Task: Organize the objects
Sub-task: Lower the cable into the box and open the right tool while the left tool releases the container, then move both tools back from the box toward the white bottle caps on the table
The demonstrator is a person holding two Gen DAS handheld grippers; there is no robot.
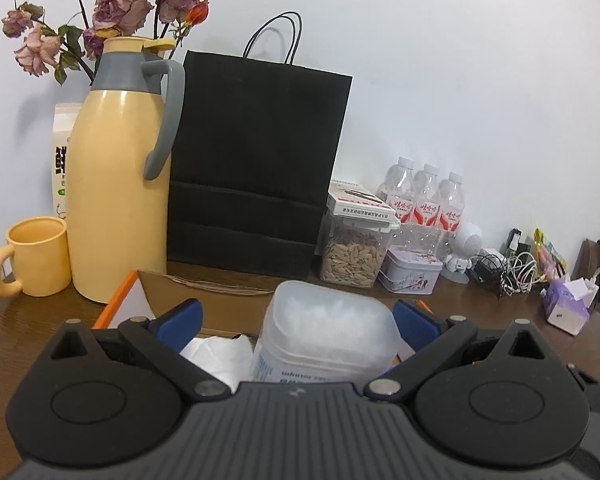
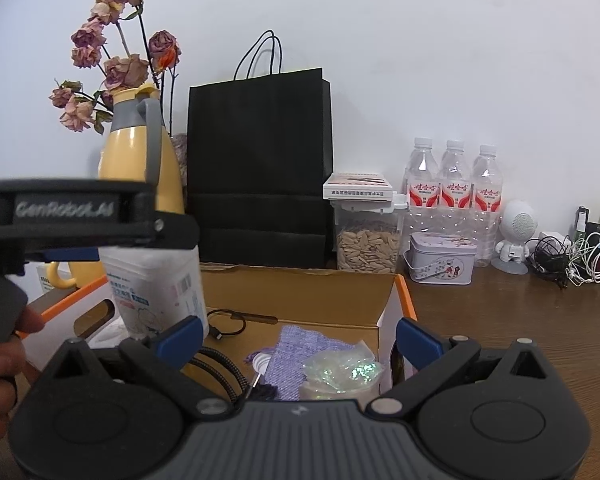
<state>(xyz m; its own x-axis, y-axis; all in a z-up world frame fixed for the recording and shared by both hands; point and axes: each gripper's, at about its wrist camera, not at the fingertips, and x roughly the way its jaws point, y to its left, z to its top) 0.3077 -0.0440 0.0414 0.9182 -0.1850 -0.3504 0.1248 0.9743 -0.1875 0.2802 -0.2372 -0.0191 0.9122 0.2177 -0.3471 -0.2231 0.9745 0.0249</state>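
My left gripper [image 1: 298, 322] is open, its blue pads well apart on either side of a translucent white plastic tub [image 1: 324, 332]. The tub stands upright inside an open cardboard box [image 2: 300, 292] with orange edges; it also shows in the right wrist view [image 2: 156, 284], with the left gripper [image 2: 112, 240] at its top. My right gripper [image 2: 298, 338] is open and empty above the box's front. In the box lie a purple knitted cloth [image 2: 296, 354], a shiny crinkled plastic packet [image 2: 342, 372], a black cable [image 2: 228, 326] and white tissue [image 1: 220, 354].
On the brown table behind the box stand a yellow thermos jug [image 1: 120, 184], a yellow mug [image 1: 36, 254], a black paper bag [image 1: 252, 168], a seed jar [image 1: 354, 256] with a carton on top, a tin [image 1: 410, 274], three water bottles [image 1: 428, 200], a small white robot figure [image 1: 466, 250], tangled cables [image 1: 508, 270] and a tissue pack [image 1: 568, 304].
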